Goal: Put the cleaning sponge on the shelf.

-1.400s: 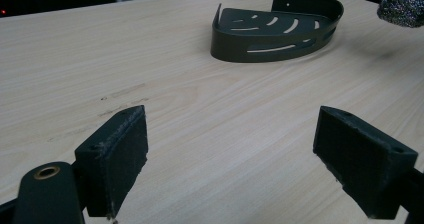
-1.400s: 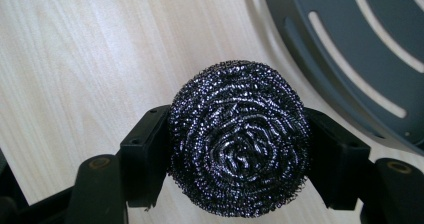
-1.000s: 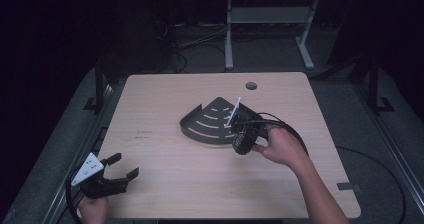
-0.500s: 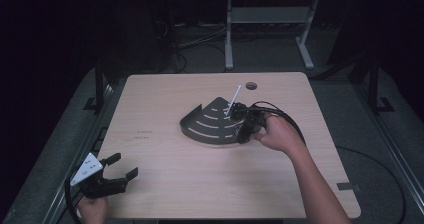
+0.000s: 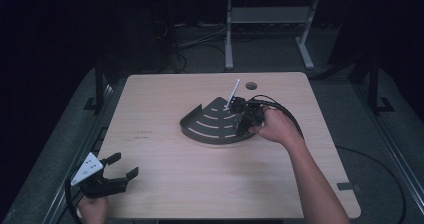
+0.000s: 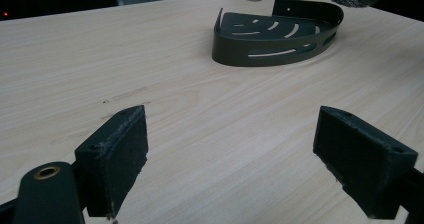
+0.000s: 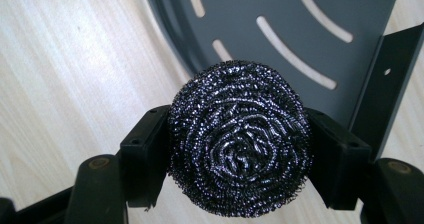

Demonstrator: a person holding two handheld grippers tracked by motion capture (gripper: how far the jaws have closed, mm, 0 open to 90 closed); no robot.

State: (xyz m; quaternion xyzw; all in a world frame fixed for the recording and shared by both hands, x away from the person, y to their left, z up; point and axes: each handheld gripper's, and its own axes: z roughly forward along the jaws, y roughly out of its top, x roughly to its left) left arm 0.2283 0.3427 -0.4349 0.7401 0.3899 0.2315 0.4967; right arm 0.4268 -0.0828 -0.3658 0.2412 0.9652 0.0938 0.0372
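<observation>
Steel scourer (image 7: 239, 143), clamped in right tongs (image 7: 239, 156), over slotted tray (image 7: 300, 29)

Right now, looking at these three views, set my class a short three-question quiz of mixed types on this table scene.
1. True or false: the right gripper is shut on the steel scourer.
2. The left gripper is: A) open, holding nothing B) shut on the scourer C) inside the tray.
3. In a few words: what lies under the scourer in the right gripper view?

Key:
1. True; both pads press its sides.
2. A; it hovers at the table near corner.
3. The curved edge of the dark slotted corner tray, and bare tabletop.
</observation>
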